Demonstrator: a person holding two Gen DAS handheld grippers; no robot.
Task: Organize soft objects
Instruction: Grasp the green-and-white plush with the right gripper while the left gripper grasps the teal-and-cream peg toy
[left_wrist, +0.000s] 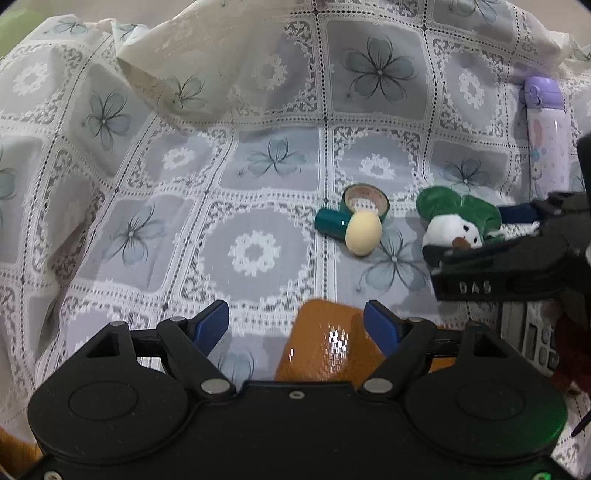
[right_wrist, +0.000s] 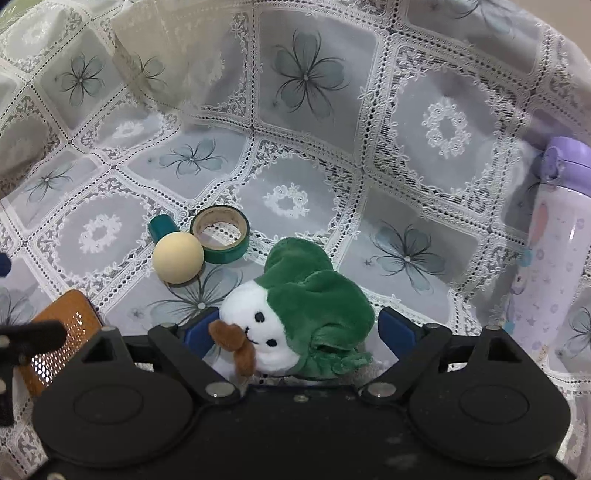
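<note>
Plush toy (right_wrist: 295, 314) — a white-faced doll in a green hood with a brown bow — lies on the lace-and-flower tablecloth (right_wrist: 314, 177), and it looks like the one clearly soft thing the sorting is about. Going left to right across the right wrist view: an orange perforated pad (right_wrist: 62, 332) sits at the near left of the cloth, partly under the tip of the other tool; beyond it a cream ball (right_wrist: 178, 258) rests touching a small teal cylinder (right_wrist: 161, 225) and a roll of green tape (right_wrist: 221, 240); then comes the toy, and far right a lilac bottle (right_wrist: 554, 258) stands against the draped cloth. The right gripper (right_wrist: 295, 328) has its blue pads on either side of the toy, the left pad at the white face and the right pad just beside the hood with a small gap showing, so I judge it set around the toy but not yet squeezing. The left gripper (left_wrist: 295, 321) is held moderately wide with nothing gripped, poised over the orange pad. No bin or gathered pile of soft things shows anywhere, so the job seems near its start — the toy has yet to be lifted, and where it should go is not visible.
</note>
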